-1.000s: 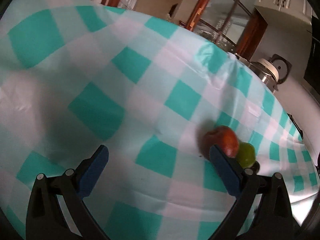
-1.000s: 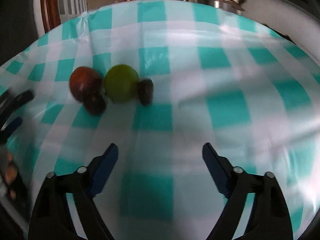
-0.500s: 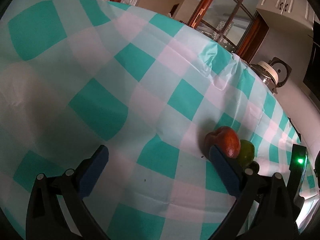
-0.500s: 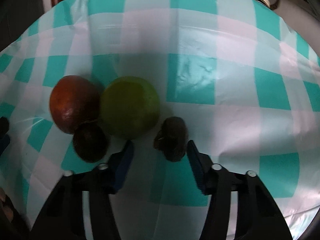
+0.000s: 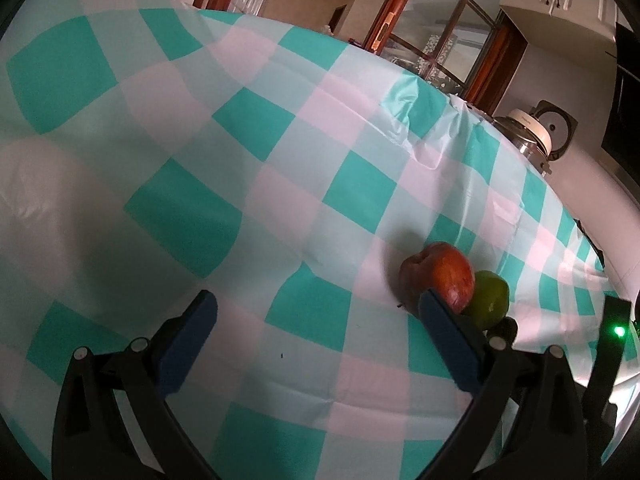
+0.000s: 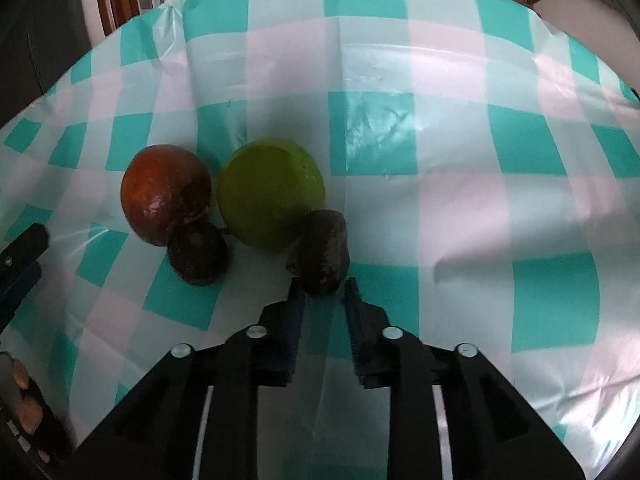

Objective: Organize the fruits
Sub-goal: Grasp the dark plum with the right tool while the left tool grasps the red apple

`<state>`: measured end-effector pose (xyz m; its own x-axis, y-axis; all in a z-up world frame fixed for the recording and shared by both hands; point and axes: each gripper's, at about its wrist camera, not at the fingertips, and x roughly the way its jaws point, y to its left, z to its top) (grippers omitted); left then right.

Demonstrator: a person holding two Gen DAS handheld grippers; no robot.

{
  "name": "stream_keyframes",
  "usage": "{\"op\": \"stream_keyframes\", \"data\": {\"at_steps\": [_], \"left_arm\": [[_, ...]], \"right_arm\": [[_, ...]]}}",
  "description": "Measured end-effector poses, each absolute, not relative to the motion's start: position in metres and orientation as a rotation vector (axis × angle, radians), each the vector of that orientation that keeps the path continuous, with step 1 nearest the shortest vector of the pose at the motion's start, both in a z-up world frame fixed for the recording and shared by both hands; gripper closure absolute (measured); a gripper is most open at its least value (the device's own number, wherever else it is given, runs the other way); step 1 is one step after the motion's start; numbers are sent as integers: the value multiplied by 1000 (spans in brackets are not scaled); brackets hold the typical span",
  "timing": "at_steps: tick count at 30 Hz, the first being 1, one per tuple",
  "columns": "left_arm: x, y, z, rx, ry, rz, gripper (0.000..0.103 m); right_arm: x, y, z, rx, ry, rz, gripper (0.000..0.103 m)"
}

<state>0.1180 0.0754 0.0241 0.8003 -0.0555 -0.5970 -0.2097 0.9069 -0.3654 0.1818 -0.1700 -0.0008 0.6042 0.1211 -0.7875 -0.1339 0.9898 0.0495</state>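
A red apple (image 6: 164, 192), a green fruit (image 6: 270, 192) and two small dark fruits lie together on a teal-and-white checked tablecloth (image 6: 440, 160). My right gripper (image 6: 322, 286) has its fingers closed to a narrow gap on the near end of the right dark fruit (image 6: 322, 252). The left dark fruit (image 6: 198, 256) lies in front of the apple. My left gripper (image 5: 316, 308) is open and empty over the cloth; the red apple (image 5: 440, 274) and the green fruit (image 5: 490, 298) sit just beyond its right finger.
A rice cooker (image 5: 532, 132) stands past the table's far edge, and a wood-framed glass door (image 5: 432, 28) is behind. The left gripper's fingertip (image 6: 24, 248) shows at the left edge of the right wrist view. The table edge curves round at the right.
My right gripper has moved in to the fruits and closed from wide open to a narrow gap on the right dark fruit. My left gripper has barely moved and stays open.
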Motion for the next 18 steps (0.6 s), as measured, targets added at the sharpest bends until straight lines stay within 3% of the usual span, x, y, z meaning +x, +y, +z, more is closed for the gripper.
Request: {"op": "stream_keyframes", "data": {"at_steps": [4,6,7,9,12,18], "left_arm": [[119,77,24,-444,651,85,2],[119,77,23,-447,653,84,2],[119,76,23,-445,654,85,2],[119,75,23,-441,657,79,2],[120,72,23,-431,664,69,2],[136,51,24,-365,702,-18,2]], "right_arm": [[198,-158,-2,-71,917,123,61],[205,-156,-3,-87,922,115,46],[206,-157,-4,-83,924,121,44],[209,-158,-6,-73,925,137,46],[203,-167,-3,-72,911,138,72],[157,-201,3,100,843,131,72]]}}
